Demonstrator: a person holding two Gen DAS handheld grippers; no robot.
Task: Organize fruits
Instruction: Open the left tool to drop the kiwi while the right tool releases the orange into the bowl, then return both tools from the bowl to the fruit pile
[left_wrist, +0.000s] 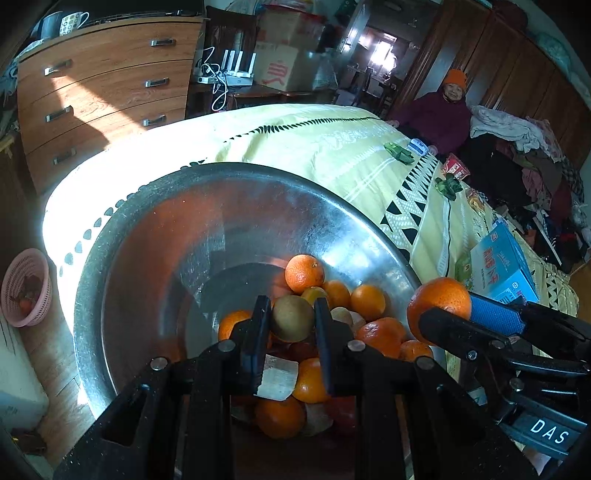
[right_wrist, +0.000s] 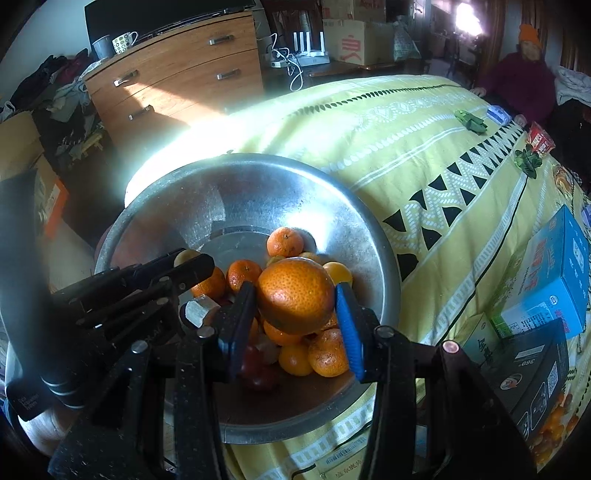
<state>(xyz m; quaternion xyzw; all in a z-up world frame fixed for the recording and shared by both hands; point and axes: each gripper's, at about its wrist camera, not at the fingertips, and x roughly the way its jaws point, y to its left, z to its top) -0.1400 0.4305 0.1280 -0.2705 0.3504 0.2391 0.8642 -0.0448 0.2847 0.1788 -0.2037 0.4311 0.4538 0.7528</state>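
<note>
A big steel basin (left_wrist: 155, 236) (right_wrist: 369, 236) on the yellow cloth holds several oranges (left_wrist: 304, 273) (right_wrist: 285, 242), kiwis and dark red fruit. My left gripper (left_wrist: 291, 319) is shut on a brown-green kiwi (left_wrist: 292, 317) just above the pile; in the right wrist view (right_wrist: 184, 264) it reaches in from the left. My right gripper (right_wrist: 295, 295) is shut on a large orange (right_wrist: 295, 295) above the basin; in the left wrist view that orange (left_wrist: 439, 304) hangs over the basin's right rim.
A blue carton (left_wrist: 502, 266) (right_wrist: 554, 273) and other boxes (right_wrist: 532, 369) lie on the cloth right of the basin. A pink basket (left_wrist: 26, 288) stands on the floor at left. A wooden dresser (left_wrist: 103, 92) is behind. A person (left_wrist: 443, 114) sits at the far end.
</note>
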